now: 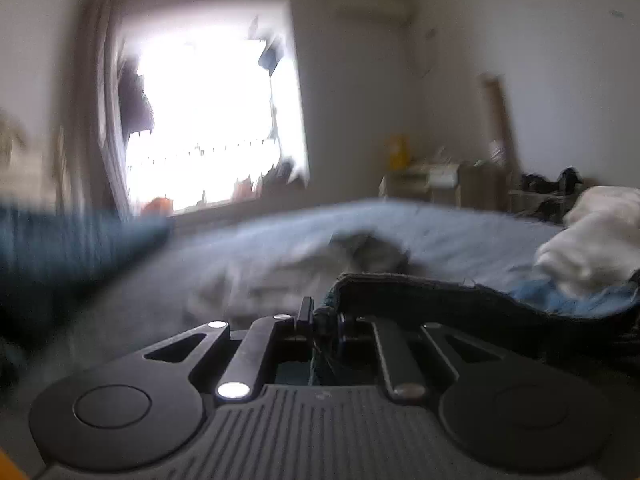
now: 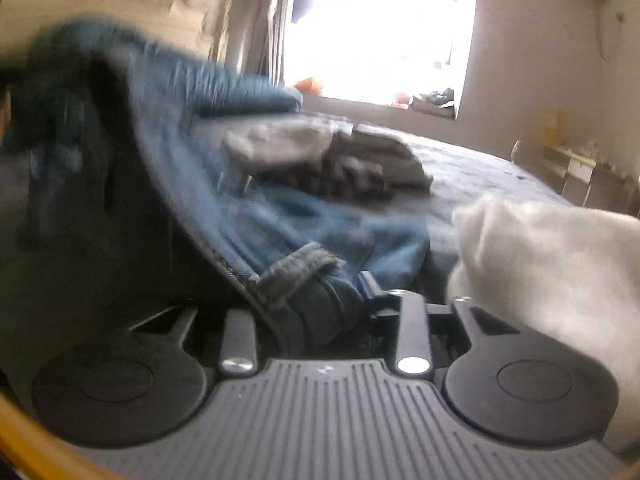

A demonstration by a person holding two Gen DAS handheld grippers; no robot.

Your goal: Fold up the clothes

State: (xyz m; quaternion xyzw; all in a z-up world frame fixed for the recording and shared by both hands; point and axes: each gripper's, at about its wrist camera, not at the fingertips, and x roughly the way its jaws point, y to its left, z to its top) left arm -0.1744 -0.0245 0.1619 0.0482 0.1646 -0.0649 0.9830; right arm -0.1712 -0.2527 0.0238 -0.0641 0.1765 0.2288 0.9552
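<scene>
the left gripper (image 1: 322,320) has its jaws nearly together, pinched on a dark hem of the jeans (image 1: 460,300), which trails off to the right over the blue bed (image 1: 440,228). the right gripper (image 2: 340,300) is clamped on a thick fold of the same denim by a belt loop; its left finger is buried in cloth, so the hold there is probably pad to pad, though the blur hides it. the jeans drape up and leftward. a white garment (image 2: 560,264) lies just beside the right gripper, grey clothes (image 2: 332,156) farther back.
</scene>
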